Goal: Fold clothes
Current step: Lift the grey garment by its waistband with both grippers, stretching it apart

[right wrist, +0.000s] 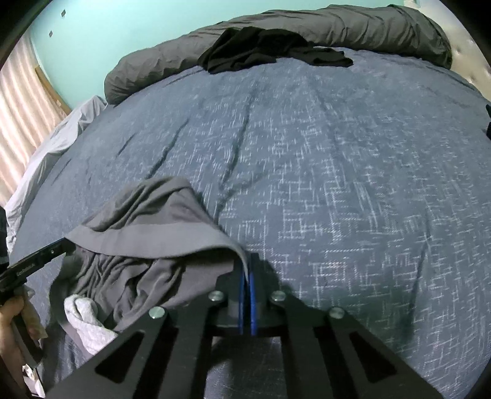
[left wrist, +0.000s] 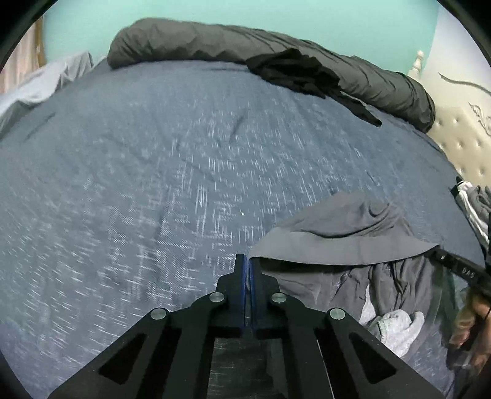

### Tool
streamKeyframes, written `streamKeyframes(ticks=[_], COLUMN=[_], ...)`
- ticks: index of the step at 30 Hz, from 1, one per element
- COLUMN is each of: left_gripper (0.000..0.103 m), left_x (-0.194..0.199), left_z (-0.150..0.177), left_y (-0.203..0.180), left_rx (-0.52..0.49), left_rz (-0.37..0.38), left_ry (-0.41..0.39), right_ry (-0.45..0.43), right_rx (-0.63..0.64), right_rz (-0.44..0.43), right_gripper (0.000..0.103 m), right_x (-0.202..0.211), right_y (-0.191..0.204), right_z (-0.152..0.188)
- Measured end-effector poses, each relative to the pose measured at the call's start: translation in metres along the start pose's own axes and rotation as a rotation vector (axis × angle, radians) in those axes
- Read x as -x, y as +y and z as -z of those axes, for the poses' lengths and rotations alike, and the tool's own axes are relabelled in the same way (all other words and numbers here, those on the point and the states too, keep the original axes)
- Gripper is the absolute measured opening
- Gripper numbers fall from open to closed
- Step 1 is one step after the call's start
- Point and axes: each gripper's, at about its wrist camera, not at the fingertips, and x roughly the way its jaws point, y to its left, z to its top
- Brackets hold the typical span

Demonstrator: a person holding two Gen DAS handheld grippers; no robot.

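Note:
A grey garment (left wrist: pixel 346 233) with a wide waistband hangs stretched between my two grippers over the blue bedspread (left wrist: pixel 153 184). In the left wrist view my left gripper (left wrist: pixel 247 261) is shut, with the band's left corner pinched between its blue pads. My right gripper (left wrist: pixel 437 253) holds the band's other end at the right edge. In the right wrist view my right gripper (right wrist: pixel 248 264) is shut on the band's corner, and the grey garment (right wrist: pixel 147 221) runs left to my left gripper (right wrist: pixel 66 244). The cloth below the band sags in folds.
A light grey knit piece (left wrist: pixel 399 328) lies under the hanging garment. A black garment (right wrist: pixel 264 49) rests on a rolled dark grey duvet (right wrist: pixel 353 27) at the bed's far side. More clothes (left wrist: pixel 478 202) sit at the right edge near a tufted headboard (left wrist: pixel 460 147).

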Motion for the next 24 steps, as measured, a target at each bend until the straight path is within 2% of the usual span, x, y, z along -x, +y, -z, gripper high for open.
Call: streamKeyframes(ticks=[4, 11, 17, 21, 24], left_gripper=[0.002, 0.002, 0.002, 0.002, 0.002], left_x=[0.02, 0.058, 0.112, 0.113, 0.1], left_z=[0.0, 0.008, -0.003, -0.002, 0.01], left_y=[-0.01, -0.032, -0.05, -0.05, -0.053], left_rx=[-0.067, -0.138, -0.23, -0.233, -0.231], left_rz=[-0.033, -0.038, -0.055, -0.03, 0.003], left_ry=[-0.036, -0.064, -0.112, -0.077, -0.024], right_ry=[-0.038, -0.097, -0.13, -0.172, -0.163], right_rx=[0.023, 0.009, 0.076, 0.15, 0.178], right_rz=[-0.005, 0.003, 0.027, 0.054, 0.066], right_gripper=[0.002, 0.001, 0.001, 0.001, 0.001], right_x=[0.017, 0.064, 0.116, 0.159, 0.175], right_y=[0.003, -0.002, 0.012, 0.027, 0.031], right_z=[-0.004, 0.0, -0.007, -0.02, -0.023])
